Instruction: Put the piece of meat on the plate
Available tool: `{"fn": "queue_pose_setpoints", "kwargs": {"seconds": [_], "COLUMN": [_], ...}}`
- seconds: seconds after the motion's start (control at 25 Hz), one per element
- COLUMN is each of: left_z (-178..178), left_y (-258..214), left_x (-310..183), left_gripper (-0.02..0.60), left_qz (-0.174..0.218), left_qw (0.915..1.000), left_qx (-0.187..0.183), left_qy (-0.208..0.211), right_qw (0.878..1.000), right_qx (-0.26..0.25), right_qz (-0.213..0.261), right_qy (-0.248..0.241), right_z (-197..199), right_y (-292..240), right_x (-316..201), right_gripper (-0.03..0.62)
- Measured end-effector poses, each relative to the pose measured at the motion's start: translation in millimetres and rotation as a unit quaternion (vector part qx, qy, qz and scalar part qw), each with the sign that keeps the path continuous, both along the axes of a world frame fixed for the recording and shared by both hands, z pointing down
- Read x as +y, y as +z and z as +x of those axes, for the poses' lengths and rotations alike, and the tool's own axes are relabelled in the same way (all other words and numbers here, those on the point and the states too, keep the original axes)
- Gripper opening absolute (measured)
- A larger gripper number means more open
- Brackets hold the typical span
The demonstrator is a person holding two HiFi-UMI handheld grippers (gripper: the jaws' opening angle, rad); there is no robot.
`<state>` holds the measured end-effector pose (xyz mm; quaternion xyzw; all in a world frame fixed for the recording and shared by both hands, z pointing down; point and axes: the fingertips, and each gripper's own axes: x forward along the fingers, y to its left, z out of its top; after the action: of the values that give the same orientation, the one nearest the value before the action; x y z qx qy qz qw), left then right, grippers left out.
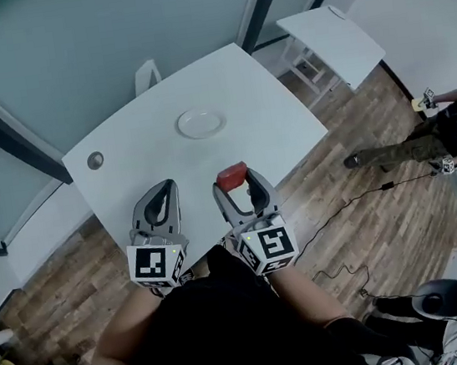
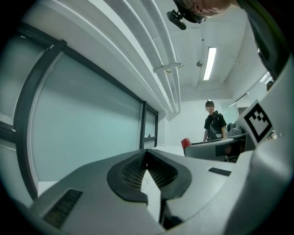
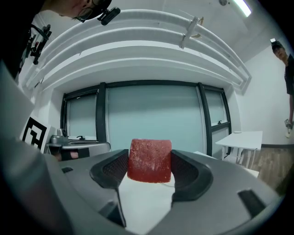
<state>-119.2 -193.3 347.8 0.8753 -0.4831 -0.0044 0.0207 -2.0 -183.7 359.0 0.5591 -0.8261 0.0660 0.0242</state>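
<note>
A red block of meat (image 1: 232, 176) is clamped between the jaws of my right gripper (image 1: 234, 178), held above the near part of the white table (image 1: 139, 148). In the right gripper view the meat (image 3: 149, 160) fills the gap between the two dark pads. The white plate (image 1: 201, 123) lies farther back on the table, apart from both grippers, with nothing on it. My left gripper (image 1: 163, 192) hovers beside the right one, its jaws closed together with nothing in them. From the left gripper view the meat (image 2: 185, 143) shows small at the right.
A small round grey fitting (image 1: 95, 161) sits near the table's left corner. A white chair (image 1: 146, 75) stands behind the table and a second white table (image 1: 330, 35) at the back right. A person (image 1: 437, 135) is on the wooden floor to the right, near a cable.
</note>
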Motion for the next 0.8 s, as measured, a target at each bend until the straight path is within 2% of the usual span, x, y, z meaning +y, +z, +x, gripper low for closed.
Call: {"fn": "queue_pose_setpoints", "kwargs": {"seconds": [0.4, 0.56, 0.8], "left_z": [45, 62, 65], "left_y": [33, 53, 95], "left_x": [-80, -106, -141], "left_gripper": [0.003, 0.003, 0.003], "left_qz": [-0.032, -0.048, -0.091], "left_qw": [0.9984, 0.9975, 0.9942], "left_qx": [-0.021, -0.029, -0.04], "left_qy": [-0.042, -0.043, -0.042], "right_qw": [0.998, 0.996, 0.993], "right_qx": [-0.002, 0.007, 0.022], "right_qz": [-0.043, -0.065, -0.097], "right_qy": [-0.055, -0.068, -0.066], "right_z": [29, 39, 34], "right_y": [44, 67, 102], "right_x": [-86, -117, -151], "right_gripper": [0.29, 0.29, 0.29]}}
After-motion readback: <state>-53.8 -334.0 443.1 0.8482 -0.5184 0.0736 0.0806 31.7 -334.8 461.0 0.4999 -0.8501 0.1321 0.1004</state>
